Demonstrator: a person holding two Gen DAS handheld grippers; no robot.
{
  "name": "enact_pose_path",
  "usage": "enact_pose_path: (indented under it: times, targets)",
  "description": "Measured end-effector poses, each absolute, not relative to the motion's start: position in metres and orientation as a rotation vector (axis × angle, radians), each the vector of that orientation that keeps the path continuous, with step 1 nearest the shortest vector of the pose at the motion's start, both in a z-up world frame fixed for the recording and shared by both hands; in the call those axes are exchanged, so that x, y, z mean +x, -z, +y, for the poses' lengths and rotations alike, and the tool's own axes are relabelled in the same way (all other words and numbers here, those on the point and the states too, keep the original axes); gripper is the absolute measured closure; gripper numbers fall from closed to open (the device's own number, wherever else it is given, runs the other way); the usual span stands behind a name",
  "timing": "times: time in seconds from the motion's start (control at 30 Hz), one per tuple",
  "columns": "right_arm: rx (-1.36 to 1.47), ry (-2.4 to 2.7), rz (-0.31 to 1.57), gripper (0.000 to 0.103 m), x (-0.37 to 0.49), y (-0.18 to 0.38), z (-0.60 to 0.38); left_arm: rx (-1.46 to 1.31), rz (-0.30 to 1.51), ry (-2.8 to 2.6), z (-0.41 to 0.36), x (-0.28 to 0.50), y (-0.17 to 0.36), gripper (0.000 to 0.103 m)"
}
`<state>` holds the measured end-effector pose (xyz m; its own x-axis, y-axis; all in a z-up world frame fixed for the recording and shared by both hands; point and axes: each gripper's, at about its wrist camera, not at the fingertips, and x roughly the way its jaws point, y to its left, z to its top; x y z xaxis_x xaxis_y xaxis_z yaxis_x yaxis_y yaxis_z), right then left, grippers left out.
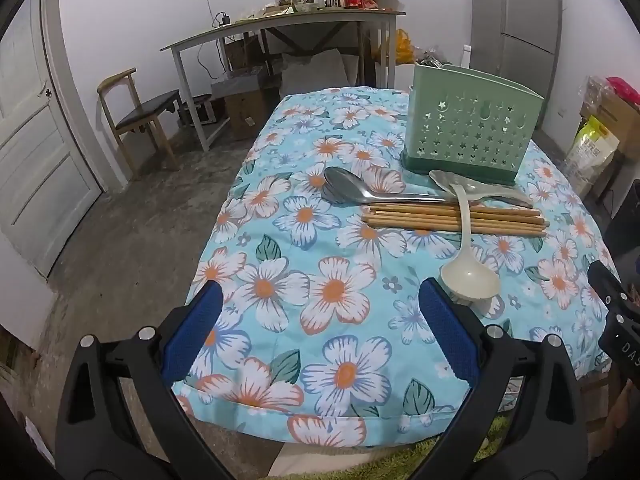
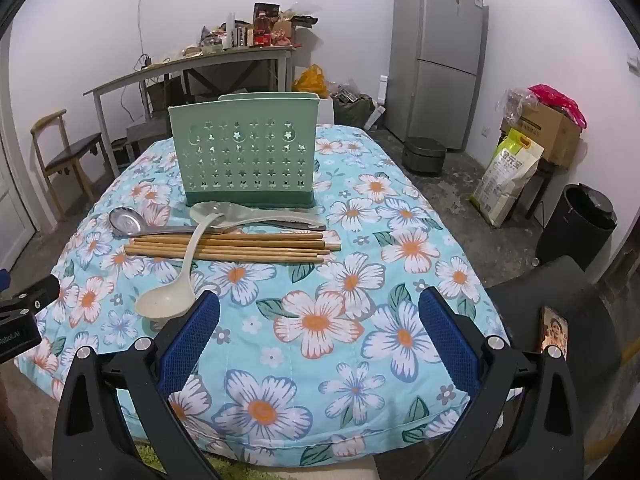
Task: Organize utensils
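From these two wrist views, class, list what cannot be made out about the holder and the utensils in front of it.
- Green holder: its inside and compartments, both views; its own front wall hides them.
- Chopsticks: exact count, both views; bundled, crossed by the white ladle.
- Metal ladle: handle end, both views; under the pale rice paddle.

We read "DAS" in white letters on the black body of the right gripper (image 1: 624, 344). We read "RobotAI", partly cut off, on the left gripper (image 2: 16, 336). Print on the rice bag (image 2: 508, 176) is too small to read.
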<state>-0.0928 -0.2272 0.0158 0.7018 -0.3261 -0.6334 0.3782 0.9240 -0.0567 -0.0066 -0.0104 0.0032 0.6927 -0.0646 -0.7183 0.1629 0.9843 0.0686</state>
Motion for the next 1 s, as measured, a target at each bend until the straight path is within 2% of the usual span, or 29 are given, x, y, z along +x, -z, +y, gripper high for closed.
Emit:
enact_pose_path:
  times: [1.0]
  targets:
    - [0.088,0.397,0.681,0.006,-0.0929,-0.0214,-0.2285,0.114,0.771,0.095,-0.0036,-0.0046,-0.0105,0.008]
